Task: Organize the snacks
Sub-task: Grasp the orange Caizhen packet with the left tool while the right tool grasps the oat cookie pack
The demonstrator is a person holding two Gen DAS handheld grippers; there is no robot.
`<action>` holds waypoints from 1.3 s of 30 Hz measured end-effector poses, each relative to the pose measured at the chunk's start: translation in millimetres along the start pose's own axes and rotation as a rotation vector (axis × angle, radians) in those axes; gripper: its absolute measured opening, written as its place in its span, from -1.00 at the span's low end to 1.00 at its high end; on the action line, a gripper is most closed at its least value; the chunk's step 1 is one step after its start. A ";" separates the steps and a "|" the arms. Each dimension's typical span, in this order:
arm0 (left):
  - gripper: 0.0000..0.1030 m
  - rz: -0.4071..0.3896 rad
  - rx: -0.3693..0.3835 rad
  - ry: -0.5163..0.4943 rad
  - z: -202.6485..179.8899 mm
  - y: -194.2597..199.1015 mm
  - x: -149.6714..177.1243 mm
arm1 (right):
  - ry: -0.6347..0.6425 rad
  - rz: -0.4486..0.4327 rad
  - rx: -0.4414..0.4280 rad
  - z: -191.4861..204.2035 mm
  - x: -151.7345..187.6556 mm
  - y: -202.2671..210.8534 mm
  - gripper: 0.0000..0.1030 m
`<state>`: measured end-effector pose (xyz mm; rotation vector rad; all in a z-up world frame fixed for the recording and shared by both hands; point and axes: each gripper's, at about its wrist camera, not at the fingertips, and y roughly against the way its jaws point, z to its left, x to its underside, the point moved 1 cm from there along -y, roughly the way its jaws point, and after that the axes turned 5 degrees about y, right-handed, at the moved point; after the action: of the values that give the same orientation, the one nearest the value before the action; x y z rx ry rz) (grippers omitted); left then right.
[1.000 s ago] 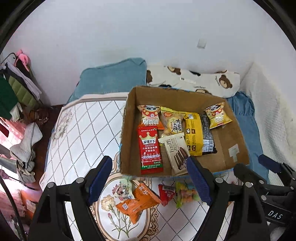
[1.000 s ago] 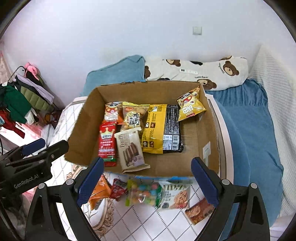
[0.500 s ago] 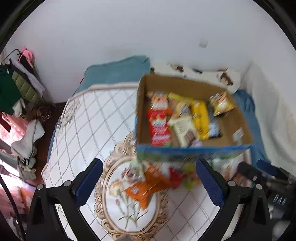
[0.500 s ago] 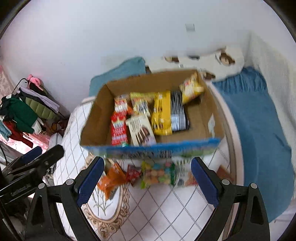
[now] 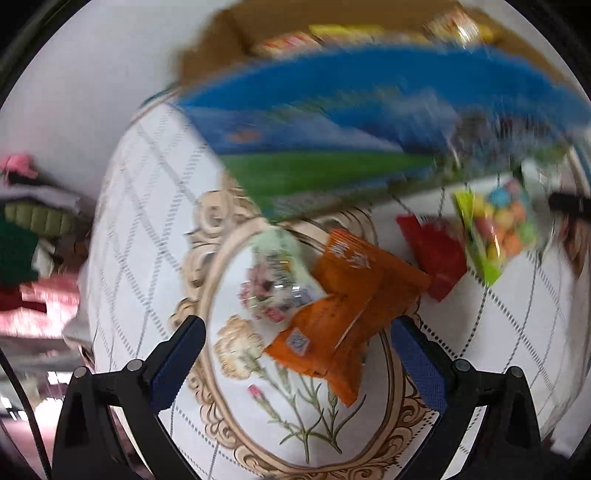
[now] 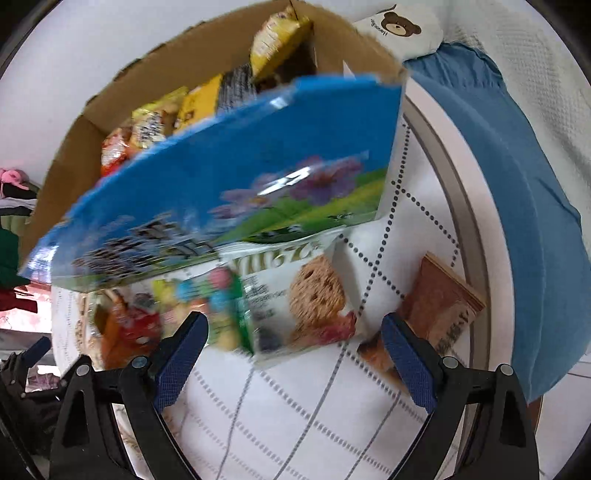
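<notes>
A cardboard box [image 5: 332, 122] with a blue printed front stands on the bed and holds several snack packets [image 6: 159, 118]. Loose snacks lie in front of it. My left gripper [image 5: 295, 354] is open and empty, low over an orange packet [image 5: 347, 310]; a pale flowered packet [image 5: 273, 273], a red packet [image 5: 436, 254] and a bag of coloured candies [image 5: 495, 229] lie beside it. My right gripper [image 6: 293, 347] is open and empty, close over a white cookie packet [image 6: 295, 299]; the candy bag [image 6: 207, 299] and a brown bar packet [image 6: 436, 314] lie to either side.
The quilted white bedspread [image 5: 140, 206] has an ornate floral medallion. A blue blanket [image 6: 517, 177] and a bear-print pillow [image 6: 399, 26] lie to the right. Clothes pile [image 5: 26, 236] at the left edge. A white wall is behind.
Both grippers have dropped and moved forward, from high over the box to just above the loose snacks in front of it. Both stay open. The views are motion-blurred.
</notes>
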<state>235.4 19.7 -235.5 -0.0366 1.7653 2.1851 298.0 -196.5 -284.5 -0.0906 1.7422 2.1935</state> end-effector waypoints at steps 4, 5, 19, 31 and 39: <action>0.74 0.054 0.021 -0.109 -18.5 -21.7 -2.8 | 0.006 0.000 -0.014 -2.5 -9.5 -18.8 0.55; 0.57 0.067 0.025 -0.131 -23.0 -25.0 -2.6 | 0.009 0.010 -0.020 -2.0 -10.7 -23.8 0.42; -0.11 0.244 0.299 0.300 -3.9 -27.5 59.7 | 0.150 0.175 -0.005 9.8 58.4 -20.6 0.07; 0.16 0.303 0.370 0.327 -13.0 -26.5 60.0 | 0.152 0.235 -0.024 17.9 91.3 -24.7 0.16; 0.27 0.300 0.291 0.214 -34.5 -46.3 34.0 | 0.160 0.242 -0.005 18.8 69.2 -41.4 0.32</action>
<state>209.4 3.0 -294.9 0.0701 2.3280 2.1593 248.2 -155.3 -336.2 -0.0608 1.9225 2.4209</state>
